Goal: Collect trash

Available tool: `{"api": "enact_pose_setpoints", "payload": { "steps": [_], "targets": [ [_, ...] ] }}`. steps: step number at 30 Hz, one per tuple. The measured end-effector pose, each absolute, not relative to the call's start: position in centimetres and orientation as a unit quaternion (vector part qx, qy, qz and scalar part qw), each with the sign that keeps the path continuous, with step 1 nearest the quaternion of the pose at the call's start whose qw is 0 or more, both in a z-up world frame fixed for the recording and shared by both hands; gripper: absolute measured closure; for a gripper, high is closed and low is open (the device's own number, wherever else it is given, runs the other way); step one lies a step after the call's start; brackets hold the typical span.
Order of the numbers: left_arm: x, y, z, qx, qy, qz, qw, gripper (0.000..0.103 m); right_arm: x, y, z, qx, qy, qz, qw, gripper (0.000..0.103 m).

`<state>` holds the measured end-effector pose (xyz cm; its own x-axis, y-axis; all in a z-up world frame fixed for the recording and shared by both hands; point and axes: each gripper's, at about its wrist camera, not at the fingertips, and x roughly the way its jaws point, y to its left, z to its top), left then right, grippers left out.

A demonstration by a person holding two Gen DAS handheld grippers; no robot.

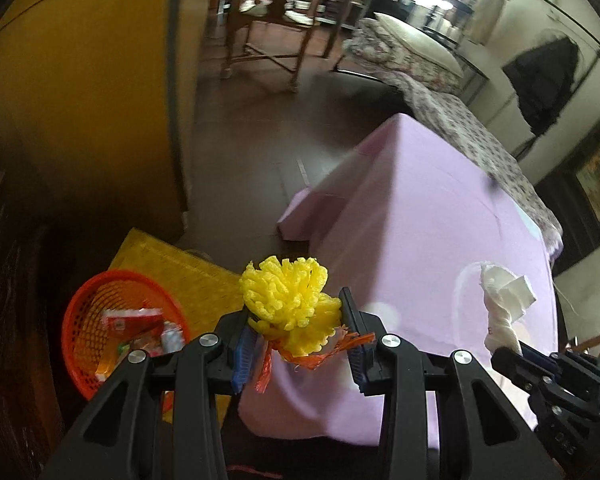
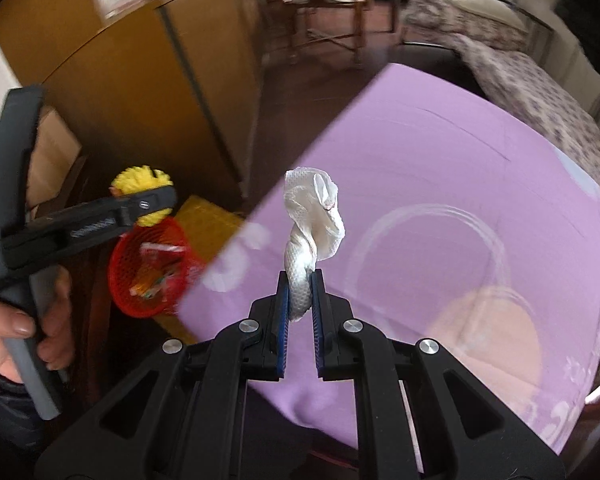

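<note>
Orange mesh basket (image 1: 85, 322) on the floor holds crumpled wrappers (image 1: 130, 318)

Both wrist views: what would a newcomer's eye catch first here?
The bright yellow foam ball, clamped in the left gripper above the lilac tablecloth's edge. Next, the twisted white tissue pinched upright in the right gripper. Then the orange basket of wrappers on the floor, lower left.
</note>
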<state>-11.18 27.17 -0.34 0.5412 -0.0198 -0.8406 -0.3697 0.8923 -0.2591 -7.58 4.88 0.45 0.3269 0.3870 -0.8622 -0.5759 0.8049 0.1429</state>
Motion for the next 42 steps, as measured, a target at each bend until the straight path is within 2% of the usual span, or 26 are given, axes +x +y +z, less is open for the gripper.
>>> {"api": "enact_pose_setpoints", "payload": {
  "steps": [11, 22, 23, 25, 26, 27, 29, 34, 37, 42],
  "targets": [
    [-17.8, 37.7, -4.5, -0.269, 0.480, 0.204, 0.810, 0.064, -10.5, 18.1, 0.4, -0.162, 0.514, 0.417, 0.732, 0.091],
    [-20.5, 43.5, -9.5, -0.289, 0.504, 0.268, 0.768, 0.064, -12.3, 27.3, -6.1, -0.208, 0.577, 0.444, 0.653, 0.091],
    [-20.5, 43.7, -9.7, -0.293, 0.505, 0.272, 0.765, 0.063, -12.4, 27.5, -6.4, -0.207, 0.579, 0.446, 0.651, 0.089],
    [-20.8, 44.7, -10.4, -0.303, 0.508, 0.286, 0.754, 0.049, -12.6, 28.4, -7.2, -0.199, 0.582, 0.452, 0.647, 0.087],
    [-21.0, 45.1, -10.6, -0.309, 0.507, 0.296, 0.749, 0.042, -12.6, 28.8, -7.6, -0.195, 0.581, 0.454, 0.646, 0.078],
    [-21.3, 45.4, -10.7, -0.313, 0.503, 0.301, 0.747, 0.040, -12.6, 29.0, -7.8, -0.192, 0.582, 0.456, 0.645, 0.065],
    [-21.7, 45.7, -10.8, -0.320, 0.500, 0.308, 0.744, 0.037, -12.6, 28.9, -7.8, -0.183, 0.575, 0.458, 0.652, 0.057],
    [-22.6, 45.6, -10.2, -0.318, 0.500, 0.319, 0.740, 0.034, -12.4, 28.3, -7.5, -0.177, 0.574, 0.460, 0.655, 0.057],
    [-23.2, 45.0, -9.3, -0.307, 0.500, 0.336, 0.737, 0.027, -12.5, 28.0, -6.9, -0.190, 0.563, 0.447, 0.669, 0.057],
    [-24.0, 43.7, -7.7, -0.296, 0.501, 0.363, 0.728, 0.023, -12.6, 26.2, -5.4, -0.196, 0.556, 0.426, 0.686, 0.051]
  ]
}}
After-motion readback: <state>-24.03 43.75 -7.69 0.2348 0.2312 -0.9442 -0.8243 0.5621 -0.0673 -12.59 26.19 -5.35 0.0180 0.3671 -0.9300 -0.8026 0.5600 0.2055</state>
